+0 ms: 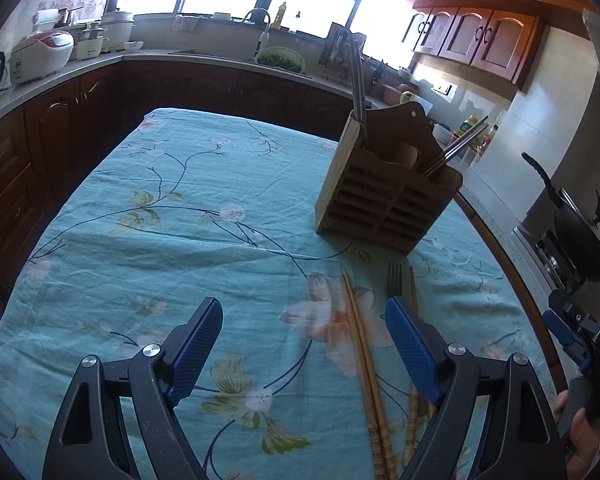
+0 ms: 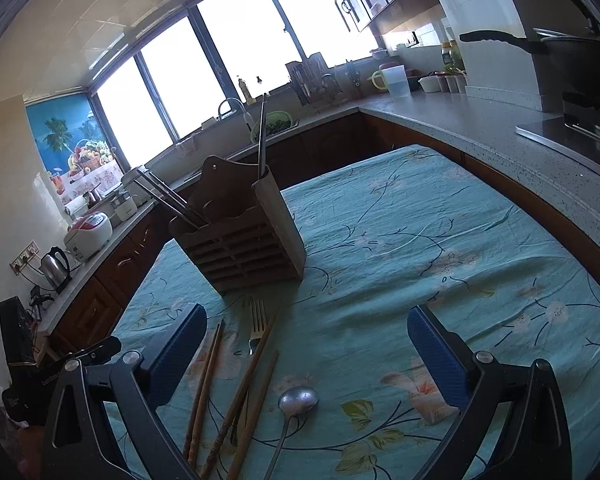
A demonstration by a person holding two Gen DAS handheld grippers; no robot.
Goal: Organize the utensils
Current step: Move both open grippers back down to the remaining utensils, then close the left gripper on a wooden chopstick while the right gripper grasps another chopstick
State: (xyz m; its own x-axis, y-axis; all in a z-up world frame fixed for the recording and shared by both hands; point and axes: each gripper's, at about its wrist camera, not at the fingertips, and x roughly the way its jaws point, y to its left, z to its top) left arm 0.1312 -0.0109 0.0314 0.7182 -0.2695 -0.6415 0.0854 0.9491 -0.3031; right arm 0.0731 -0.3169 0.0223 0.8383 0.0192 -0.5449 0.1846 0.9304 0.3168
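Observation:
A wooden utensil holder stands on the table with metal chopsticks upright in it and more metal sticks leaning out. In front of it lie wooden chopsticks, a fork, and a metal spoon. My left gripper is open and empty above the cloth, beside the wooden chopsticks. My right gripper is open and empty above the loose utensils.
The table wears a teal floral cloth. Kitchen counters run around it, with a rice cooker, kettle, sink basket and a pan on the stove.

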